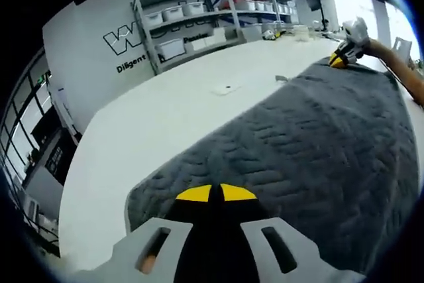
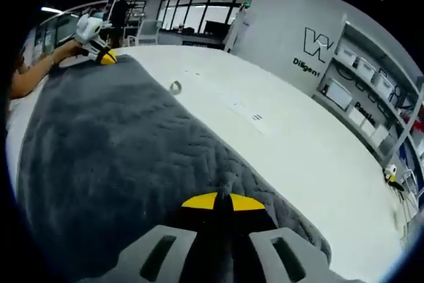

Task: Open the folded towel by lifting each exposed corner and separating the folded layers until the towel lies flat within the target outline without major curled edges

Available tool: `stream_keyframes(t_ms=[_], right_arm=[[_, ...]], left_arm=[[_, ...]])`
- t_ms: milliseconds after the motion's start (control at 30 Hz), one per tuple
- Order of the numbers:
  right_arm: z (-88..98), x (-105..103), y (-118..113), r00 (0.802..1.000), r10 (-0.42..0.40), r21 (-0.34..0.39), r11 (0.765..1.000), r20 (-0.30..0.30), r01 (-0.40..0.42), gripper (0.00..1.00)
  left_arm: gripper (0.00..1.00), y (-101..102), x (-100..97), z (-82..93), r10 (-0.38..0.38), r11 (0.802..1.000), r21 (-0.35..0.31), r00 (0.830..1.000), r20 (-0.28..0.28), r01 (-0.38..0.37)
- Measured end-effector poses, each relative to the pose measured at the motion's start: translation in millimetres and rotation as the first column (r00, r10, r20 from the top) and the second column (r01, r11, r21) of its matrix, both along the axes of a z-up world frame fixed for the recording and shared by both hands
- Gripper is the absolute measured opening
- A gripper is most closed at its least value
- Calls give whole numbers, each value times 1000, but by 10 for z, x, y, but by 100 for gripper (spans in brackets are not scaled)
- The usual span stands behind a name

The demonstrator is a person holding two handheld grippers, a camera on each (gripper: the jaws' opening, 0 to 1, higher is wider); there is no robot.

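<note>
Grey quilted fabric towel (image 1: 298, 144) lies spread on the white desk (image 1: 165, 124) — each hand-held gripper, left (image 1: 215, 193) and right (image 2: 222, 201), clenched on an opposite towel corner.

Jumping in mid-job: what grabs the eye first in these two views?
The big grey towel spread across the white table, each gripper pinching a far-side corner. The left gripper is shut on its near corner, the right gripper on the opposite one. Behind, storage shelves line a lettered wall.

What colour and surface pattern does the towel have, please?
Dark grey towel with a raised wavy chevron texture, clearest in the right gripper view.
</note>
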State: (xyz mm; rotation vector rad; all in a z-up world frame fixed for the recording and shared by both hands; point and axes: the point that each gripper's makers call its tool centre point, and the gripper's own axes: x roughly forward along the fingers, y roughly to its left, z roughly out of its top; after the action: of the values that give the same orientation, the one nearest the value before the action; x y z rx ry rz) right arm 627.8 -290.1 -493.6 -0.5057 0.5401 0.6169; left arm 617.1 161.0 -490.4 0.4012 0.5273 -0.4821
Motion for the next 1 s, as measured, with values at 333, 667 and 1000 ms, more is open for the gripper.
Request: stream_keyframes(t_ms=[333, 667, 1000], right_arm=[[0, 126, -25, 999, -26, 16, 1000, 21, 26, 2], [12, 266, -52, 996, -54, 0, 999, 72, 54, 4], [19, 322, -78, 991, -67, 0, 998, 115, 68, 3]], left_arm=[[3, 20, 68, 3, 17, 1000, -10, 1000, 8, -17], [3, 30, 151, 5, 38, 999, -13, 999, 27, -38], [2, 44, 203, 14, 70, 997, -40, 997, 40, -68]])
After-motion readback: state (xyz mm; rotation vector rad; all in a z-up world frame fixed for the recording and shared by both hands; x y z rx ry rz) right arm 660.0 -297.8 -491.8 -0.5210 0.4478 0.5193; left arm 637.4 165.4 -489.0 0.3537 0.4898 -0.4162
